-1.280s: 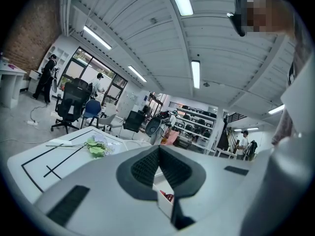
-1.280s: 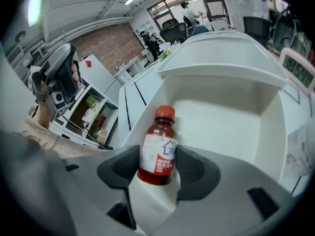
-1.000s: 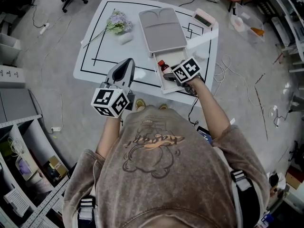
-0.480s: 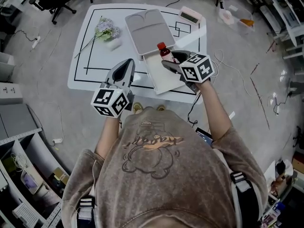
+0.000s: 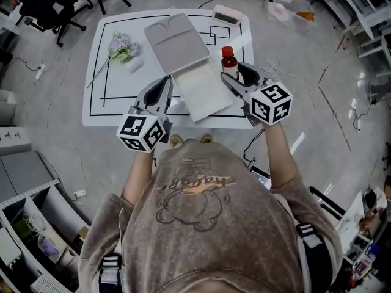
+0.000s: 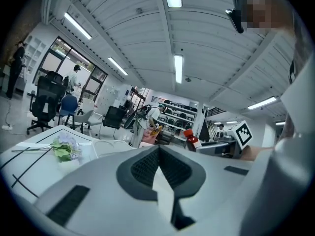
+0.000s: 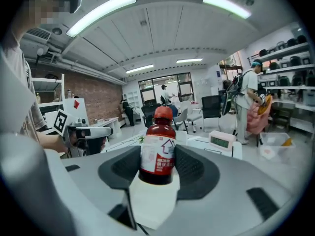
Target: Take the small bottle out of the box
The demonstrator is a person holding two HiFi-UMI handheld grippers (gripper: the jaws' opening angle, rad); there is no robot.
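Observation:
A small bottle of dark red liquid (image 5: 230, 58) with a red cap and a white label stands upright between the jaws of my right gripper (image 5: 236, 78), lifted off the table to the right of the box. In the right gripper view the pads press both sides of the bottle (image 7: 158, 150). The flat white box (image 5: 201, 93) lies open on the table, its grey lid (image 5: 177, 41) folded back behind it. My left gripper (image 5: 157, 94) is shut and empty, just left of the box near the table's front edge. The left gripper view shows the bottle (image 6: 191, 138) at a distance.
The white table (image 5: 110, 99) has black lines on it. A bunch of pale flowers (image 5: 121, 44) and a small white object (image 5: 135, 63) lie at its left. A pink and white clock (image 5: 227, 16) sits at the back. Office chairs (image 5: 43, 5) stand beyond the table. Cables trail on the floor (image 5: 287, 78).
My right gripper has lifted the bottle out of the box and carried it up and to the right. The left gripper has stayed put.

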